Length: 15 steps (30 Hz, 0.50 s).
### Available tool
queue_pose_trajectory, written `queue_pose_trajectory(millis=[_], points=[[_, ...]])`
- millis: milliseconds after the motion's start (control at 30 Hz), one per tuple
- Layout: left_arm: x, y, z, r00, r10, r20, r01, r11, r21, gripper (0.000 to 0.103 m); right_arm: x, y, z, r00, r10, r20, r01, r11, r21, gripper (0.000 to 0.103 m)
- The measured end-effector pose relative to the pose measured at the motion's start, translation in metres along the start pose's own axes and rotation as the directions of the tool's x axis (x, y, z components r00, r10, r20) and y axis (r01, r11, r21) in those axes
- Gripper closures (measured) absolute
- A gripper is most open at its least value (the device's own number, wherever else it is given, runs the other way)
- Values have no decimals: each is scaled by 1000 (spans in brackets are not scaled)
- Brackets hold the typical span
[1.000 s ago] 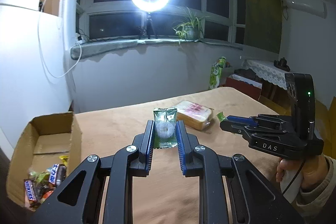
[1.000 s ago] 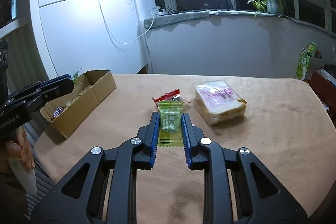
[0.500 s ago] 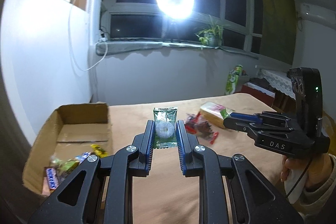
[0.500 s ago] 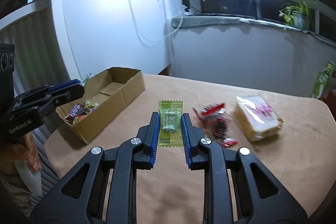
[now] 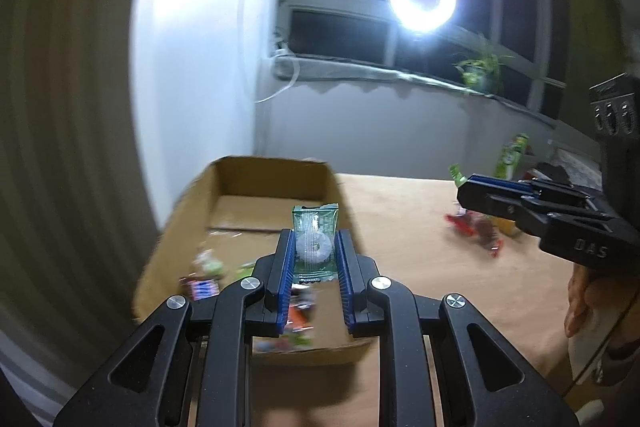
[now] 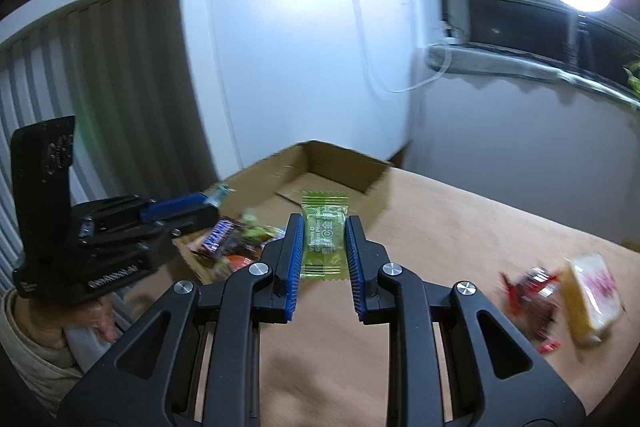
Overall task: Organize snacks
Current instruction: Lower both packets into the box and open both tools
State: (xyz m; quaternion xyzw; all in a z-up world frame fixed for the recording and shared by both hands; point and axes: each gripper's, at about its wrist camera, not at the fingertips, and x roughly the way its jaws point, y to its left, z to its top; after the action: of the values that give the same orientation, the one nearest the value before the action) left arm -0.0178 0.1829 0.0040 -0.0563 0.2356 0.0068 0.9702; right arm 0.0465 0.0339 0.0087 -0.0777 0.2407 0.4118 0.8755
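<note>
Our left gripper (image 5: pixel 313 251) clamps a dark green candy packet (image 5: pixel 314 239) above the open cardboard box (image 5: pixel 276 179) of snacks. Our right gripper (image 6: pixel 323 245) pinches a lime-green Vitamin C candy (image 6: pixel 324 235) near the box's edge, over the tan table (image 6: pixel 460 227).

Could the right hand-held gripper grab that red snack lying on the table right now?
Probably not yet: the right hand-held gripper is already clamped on a green candy, though the red snack itself lies uncovered.
</note>
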Motion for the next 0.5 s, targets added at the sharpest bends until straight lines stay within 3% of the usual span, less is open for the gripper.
queue_pose_trajectory(millis=[433, 467, 500], points=[[22, 34, -13, 997, 43, -66, -46, 998, -47, 83, 79, 35, 20, 990, 127, -57, -130, 990, -54, 79], [25, 36, -14, 996, 46, -74, -49, 998, -49, 82, 87, 36, 18, 988, 133, -85, -138, 989, -60, 72], [27, 37, -16, 994, 62, -87, -66, 997, -48, 74, 90, 36, 15, 988, 122, -94, -128, 990, -64, 58]])
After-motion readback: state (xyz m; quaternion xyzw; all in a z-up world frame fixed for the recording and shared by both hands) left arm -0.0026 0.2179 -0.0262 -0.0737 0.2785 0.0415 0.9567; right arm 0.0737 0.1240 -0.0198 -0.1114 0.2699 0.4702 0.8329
